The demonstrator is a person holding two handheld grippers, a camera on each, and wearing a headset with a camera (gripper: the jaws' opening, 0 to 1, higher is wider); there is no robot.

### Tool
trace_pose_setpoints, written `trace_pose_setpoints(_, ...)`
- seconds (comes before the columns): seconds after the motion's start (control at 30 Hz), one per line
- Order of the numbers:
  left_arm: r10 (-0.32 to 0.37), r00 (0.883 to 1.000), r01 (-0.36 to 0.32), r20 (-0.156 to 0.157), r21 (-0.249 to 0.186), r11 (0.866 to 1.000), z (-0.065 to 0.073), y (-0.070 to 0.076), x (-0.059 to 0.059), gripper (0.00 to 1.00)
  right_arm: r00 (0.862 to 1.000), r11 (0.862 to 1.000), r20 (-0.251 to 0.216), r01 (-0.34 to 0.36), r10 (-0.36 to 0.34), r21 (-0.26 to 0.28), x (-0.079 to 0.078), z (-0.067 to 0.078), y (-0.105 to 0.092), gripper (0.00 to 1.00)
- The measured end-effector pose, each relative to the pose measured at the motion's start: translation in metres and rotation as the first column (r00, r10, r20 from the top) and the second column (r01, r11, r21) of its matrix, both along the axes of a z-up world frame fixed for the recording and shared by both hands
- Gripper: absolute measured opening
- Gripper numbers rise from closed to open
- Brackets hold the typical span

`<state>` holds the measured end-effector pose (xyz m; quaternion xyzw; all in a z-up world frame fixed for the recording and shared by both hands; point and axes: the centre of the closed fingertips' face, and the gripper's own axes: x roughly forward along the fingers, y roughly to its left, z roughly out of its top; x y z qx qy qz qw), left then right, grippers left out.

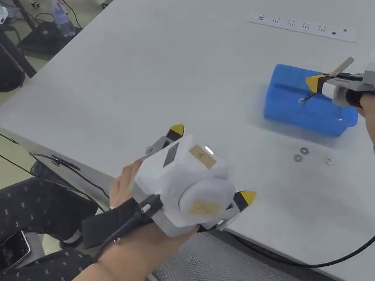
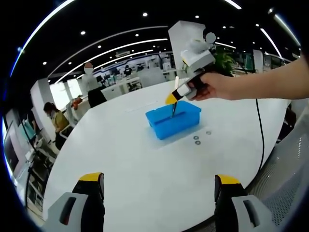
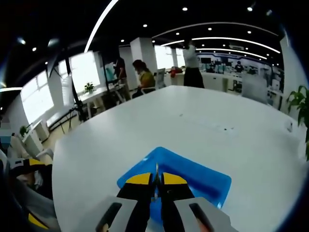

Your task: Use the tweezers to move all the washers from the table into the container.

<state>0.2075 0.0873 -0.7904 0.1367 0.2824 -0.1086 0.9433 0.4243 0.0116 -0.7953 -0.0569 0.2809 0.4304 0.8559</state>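
While the right tool (image 1: 316, 84) clamps the slim metal tweezers (image 1: 306, 98) between jaws set almost together, the tweezer tips point down into the blue rectangular plastic container (image 1: 287, 111). Whether the tips carry a washer cannot be determined. The container rests on the white tabletop (image 1: 176, 70), well in from the near edge. Three small flat metal ring washers (image 1: 303, 151) lie on the tabletop just beside the container, on its side towards the near edge; two lie close together and the third lies apart from them. The left tool (image 1: 211, 163) is held over the near edge of the tabletop, well apart from the container. Its jaws stand wide with nothing between them. A white power strip (image 1: 302, 26) lies along the far edge.
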Motion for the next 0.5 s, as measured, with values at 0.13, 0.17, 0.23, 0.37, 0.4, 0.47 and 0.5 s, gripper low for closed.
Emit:
trace_pose_setpoints(0.13,-0.002,1.000,0.002,-0.002,0.004,1.000,-0.001,0.000,0.000,0.97,1.000,1.000,-0.015,-0.006,0.006,-0.004,-0.006,-0.008,0.006,0.03)
trace_pose_setpoints(0.17,-0.003,1.000,0.003,0.000,0.006,1.000,-0.001,0.000,0.000,0.97,1.000,1.000,-0.018,-0.009,0.009,-0.005,-0.006,-0.010,0.007,0.03)
trace_pose_setpoints(0.23,-0.006,1.000,0.006,0.003,0.021,1.000,-0.002,0.000,0.000,0.96,1.000,1.000,-0.023,-0.014,0.014,-0.009,-0.008,-0.015,0.010,0.03)
trace_pose_setpoints(0.37,-0.015,1.000,0.015,0.005,0.060,0.998,-0.004,0.000,0.000,0.95,0.999,1.000,-0.036,-0.011,0.011,-0.018,-0.007,-0.027,0.013,0.03)
trace_pose_setpoints(0.4,-0.015,1.000,0.015,0.002,0.059,0.998,-0.004,0.001,0.000,0.96,0.999,1.000,-0.039,-0.010,0.009,-0.020,-0.006,-0.028,0.014,0.03)
trace_pose_setpoints(0.47,-0.013,1.000,0.014,-0.011,0.056,0.998,-0.007,0.001,0.000,0.96,0.999,1.000,-0.043,-0.007,0.007,-0.023,-0.004,-0.030,0.014,0.03)
trace_pose_setpoints(0.5,-0.014,1.000,0.015,-0.013,0.058,0.998,-0.007,0.001,-0.001,0.96,0.999,1.000,-0.044,-0.007,0.006,-0.024,-0.005,-0.031,0.015,0.03)
